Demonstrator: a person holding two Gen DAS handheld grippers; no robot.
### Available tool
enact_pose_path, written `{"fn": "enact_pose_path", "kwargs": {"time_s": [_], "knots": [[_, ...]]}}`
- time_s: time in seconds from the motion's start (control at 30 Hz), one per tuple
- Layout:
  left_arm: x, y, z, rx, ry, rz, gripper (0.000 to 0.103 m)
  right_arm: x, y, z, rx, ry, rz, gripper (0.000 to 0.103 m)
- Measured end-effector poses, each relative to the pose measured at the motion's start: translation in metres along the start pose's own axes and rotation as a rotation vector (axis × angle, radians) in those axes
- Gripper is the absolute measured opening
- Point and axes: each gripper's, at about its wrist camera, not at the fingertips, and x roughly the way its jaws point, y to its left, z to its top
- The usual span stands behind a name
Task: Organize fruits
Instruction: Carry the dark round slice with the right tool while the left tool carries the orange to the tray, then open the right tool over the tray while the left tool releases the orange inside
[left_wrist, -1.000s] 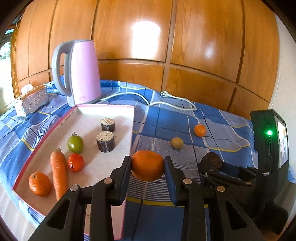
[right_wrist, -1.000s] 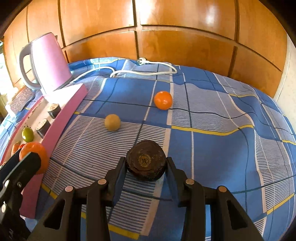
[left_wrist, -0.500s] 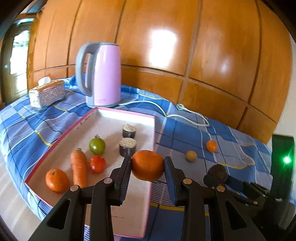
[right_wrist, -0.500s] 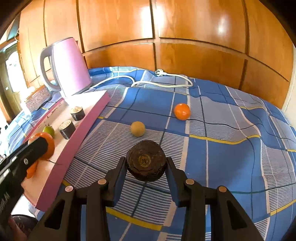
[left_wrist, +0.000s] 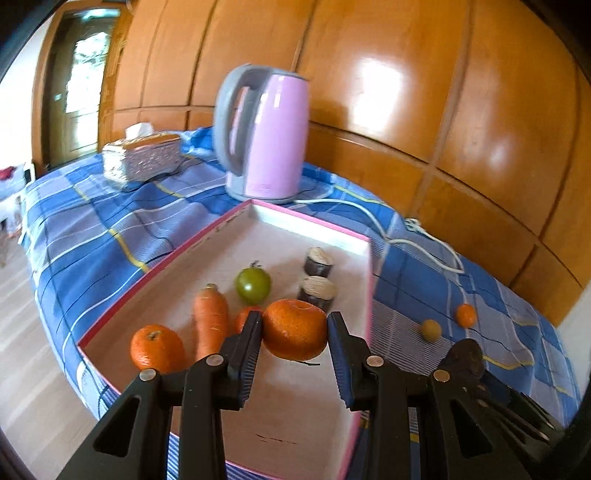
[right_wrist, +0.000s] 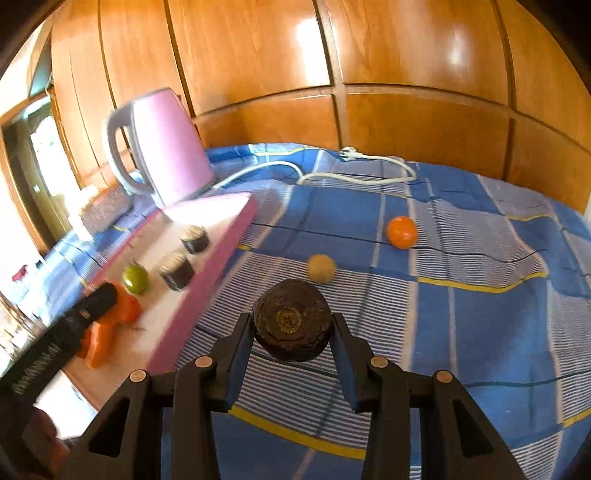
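My left gripper (left_wrist: 294, 332) is shut on an orange (left_wrist: 295, 329) and holds it above the pink-rimmed tray (left_wrist: 364, 295). In the tray lie another orange (left_wrist: 157, 348), a carrot (left_wrist: 210, 317), a green tomato (left_wrist: 253, 284), a red tomato (left_wrist: 244, 318) partly hidden by a finger, and two dark rolls (left_wrist: 318, 260). My right gripper (right_wrist: 293, 325) is shut on a dark brown round fruit (right_wrist: 291, 319) above the blue checked cloth (right_wrist: 480, 332). A small orange (right_wrist: 401, 232) and a tan ball-shaped fruit (right_wrist: 321, 268) lie on the cloth.
A pink kettle (left_wrist: 267, 136) stands behind the tray, its white cord (right_wrist: 354, 166) trailing across the cloth. A tissue box (left_wrist: 142, 157) sits at the far left. Wooden panels (right_wrist: 406, 110) close off the back. The floor (left_wrist: 26, 332) drops away left of the tray.
The left gripper has carried its orange leftward from over the cloth to over the tray and rolled. The right gripper has risen a little with the dark fruit.
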Motion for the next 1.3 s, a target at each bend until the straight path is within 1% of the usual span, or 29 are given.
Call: {"fn": "enact_pose_path", "kwargs": {"time_s": [0.13,0.27,0.4,0.53,0.6,0.7,0.73,0.8,0.87,1.07,1.17,1.2,1.3], "knots": [[0.008,0.013,0.002,-0.052,0.028,0.033,0.036,0.003,0.02,0.008,-0.012,-0.008,0.044,0.042],[0.012,0.025,0.004,-0.097,0.032,0.049,0.037,0.008,0.042,0.019,-0.032,-0.005,0.079,0.043],[0.016,0.036,0.007,-0.146,0.043,0.05,0.037,0.011,0.061,0.028,-0.068,-0.009,0.091,0.043],[0.016,0.04,0.008,-0.163,0.036,0.042,0.036,0.015,0.076,0.034,-0.089,-0.001,0.111,0.043],[0.016,0.043,0.008,-0.188,0.03,0.045,0.041,0.017,0.079,0.036,-0.085,0.005,0.11,0.043],[0.018,0.048,0.008,-0.212,0.041,0.038,0.044,0.024,0.082,0.04,-0.068,0.028,0.138,0.043],[0.018,0.05,0.008,-0.221,0.042,0.034,0.045,0.027,0.084,0.04,-0.071,0.034,0.152,0.043],[0.017,0.054,0.008,-0.246,0.041,0.03,0.05,0.03,0.084,0.041,-0.057,0.049,0.181,0.043],[0.017,0.057,0.008,-0.264,0.036,0.026,0.054,0.033,0.081,0.042,-0.021,0.066,0.212,0.043],[0.016,0.052,0.009,-0.243,0.03,0.018,0.055,0.028,0.076,0.04,-0.014,0.057,0.202,0.044],[0.016,0.044,0.008,-0.2,0.031,0.005,0.058,0.023,0.069,0.039,-0.027,0.044,0.161,0.044],[0.016,0.039,0.007,-0.177,0.035,-0.004,0.061,0.021,0.065,0.038,-0.026,0.043,0.15,0.044],[0.014,0.029,0.006,-0.123,0.024,-0.013,0.065,0.018,0.049,0.031,-0.01,0.049,0.11,0.044]]}}
